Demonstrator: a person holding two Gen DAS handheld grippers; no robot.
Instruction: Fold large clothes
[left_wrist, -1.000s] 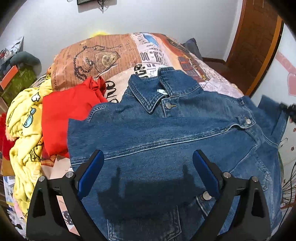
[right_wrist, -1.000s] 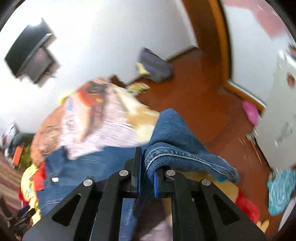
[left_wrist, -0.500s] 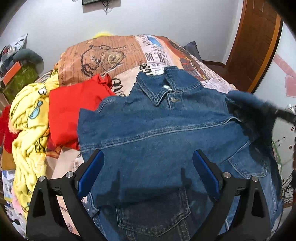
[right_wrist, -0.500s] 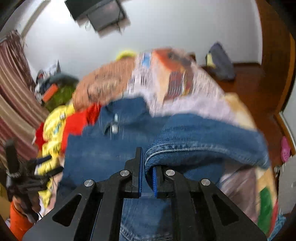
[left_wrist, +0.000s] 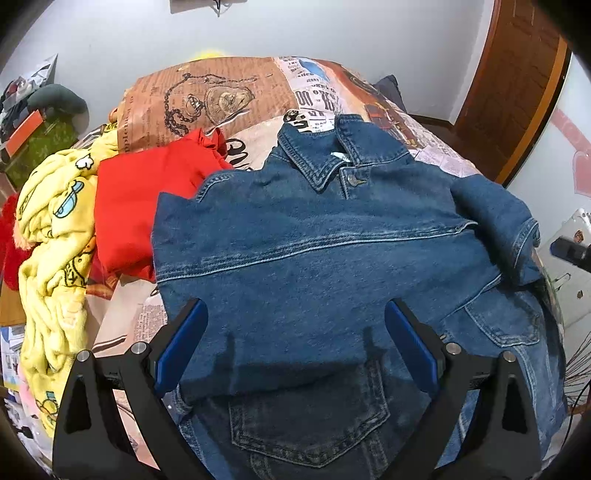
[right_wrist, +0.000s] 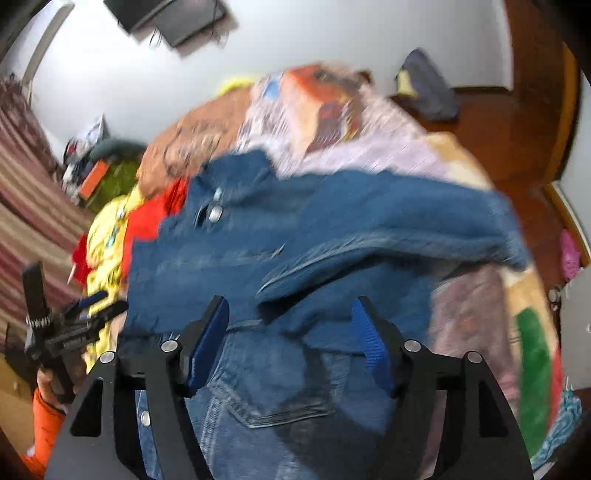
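Blue pads line both pairs of fingers. The left gripper (left_wrist: 295, 343) hangs tilted down over the denim jacket (left_wrist: 332, 251), its fingers (left_wrist: 181, 343) spread wide with nothing between the pads; only their shadow falls on the cloth. The right gripper (right_wrist: 291, 343) also points down at the jacket, and its jaws are opening: the pads stand clear of the fabric, and no cloth is pressed between them. Its view is blurred.

The jacket lies face up on the bed (left_wrist: 229, 96), collar (left_wrist: 321, 158) toward the far wall. One sleeve is folded across the chest, and the other sleeve (left_wrist: 495, 218) lies bunched at the right shoulder. Its lower edge overlaps darker jeans (left_wrist: 306, 417), whose back pocket shows between the left fingers.

Beside the jacket, touching its left edge, lies a red garment (left_wrist: 147, 199), and past that a heap of yellow printed fabric (left_wrist: 55, 258).

In the right wrist view a hand (right_wrist: 51, 384) in an orange sleeve (right_wrist: 44, 424) grips the left tool's handle at the lower left.

No containers can be made out.
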